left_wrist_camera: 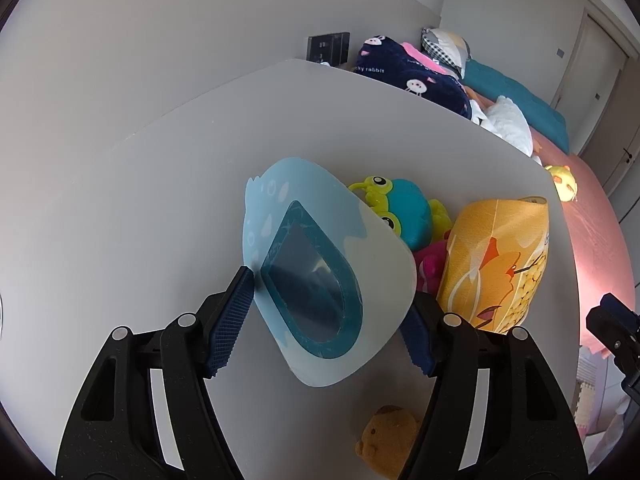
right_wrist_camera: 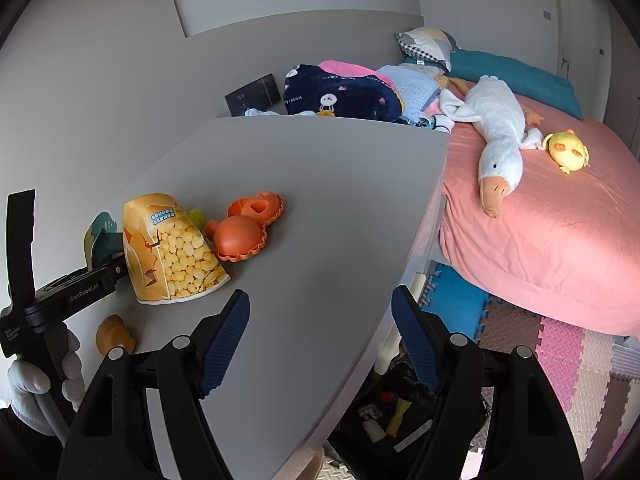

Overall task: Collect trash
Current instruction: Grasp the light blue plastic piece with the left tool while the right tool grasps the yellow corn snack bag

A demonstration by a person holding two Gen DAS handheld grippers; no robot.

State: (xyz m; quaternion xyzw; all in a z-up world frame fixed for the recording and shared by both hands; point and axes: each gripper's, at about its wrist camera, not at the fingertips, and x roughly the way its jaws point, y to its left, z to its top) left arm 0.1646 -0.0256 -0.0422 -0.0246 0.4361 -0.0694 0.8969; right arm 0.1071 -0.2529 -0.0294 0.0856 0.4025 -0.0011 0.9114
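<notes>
goose plush (right_wrist_camera: 498,140): lying on pink bed (right_wrist_camera: 560,232) | yellow chick plush (right_wrist_camera: 568,151): just beside goose | orange toy (right_wrist_camera: 248,228): on grey table (right_wrist_camera: 320,200) | green frog toy (left_wrist_camera: 404,216): on table | foam floor mats (right_wrist_camera: 560,360): under bed

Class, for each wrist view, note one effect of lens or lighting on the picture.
Left wrist view: fisheye bends the grey table edge into an arc, and dark vignetting fills the corners. Right wrist view: daylight glare washes out the pink bedsheet.
</notes>
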